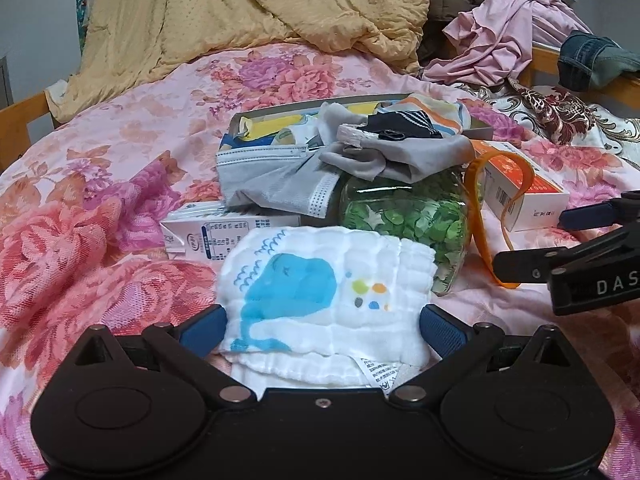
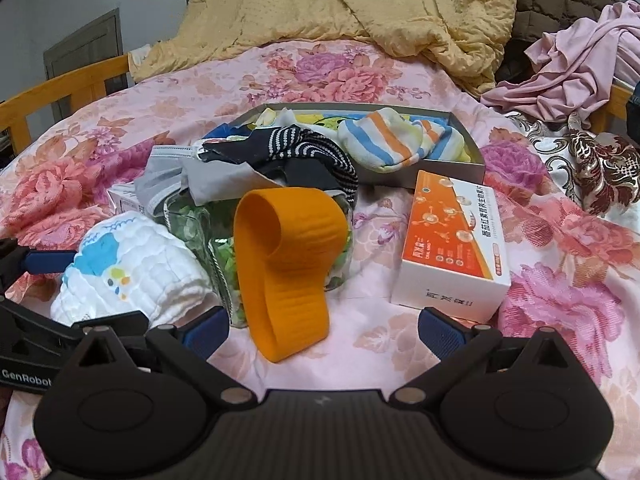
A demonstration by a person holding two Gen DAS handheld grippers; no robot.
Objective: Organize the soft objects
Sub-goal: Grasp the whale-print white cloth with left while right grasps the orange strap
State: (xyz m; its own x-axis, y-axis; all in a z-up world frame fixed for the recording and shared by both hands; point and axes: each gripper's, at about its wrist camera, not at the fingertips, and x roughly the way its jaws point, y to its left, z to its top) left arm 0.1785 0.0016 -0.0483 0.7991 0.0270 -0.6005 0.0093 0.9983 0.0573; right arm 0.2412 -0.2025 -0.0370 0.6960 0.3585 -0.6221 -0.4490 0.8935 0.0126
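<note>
A folded white cloth with a blue whale print (image 1: 320, 292) lies on the floral bedspread between the fingers of my left gripper (image 1: 322, 330), which is wide open around it; it also shows in the right wrist view (image 2: 128, 272). An orange band (image 2: 286, 272) leans on a glass jar of green bits (image 1: 404, 216) just ahead of my open right gripper (image 2: 322, 330), which holds nothing. Behind, a grey box (image 2: 452, 168) holds striped socks (image 2: 396, 142). A grey cloth (image 1: 400, 156), a dark striped sock (image 2: 316, 152) and a face mask (image 1: 272, 176) lie piled on the jar.
An orange-and-white carton (image 2: 452, 248) lies right of the jar, a white carton (image 1: 212, 232) left of it. A yellow quilt (image 1: 248, 12), pink clothes (image 1: 512, 36), jeans (image 1: 592, 60) and a wooden bed rail (image 2: 64, 92) are at the back.
</note>
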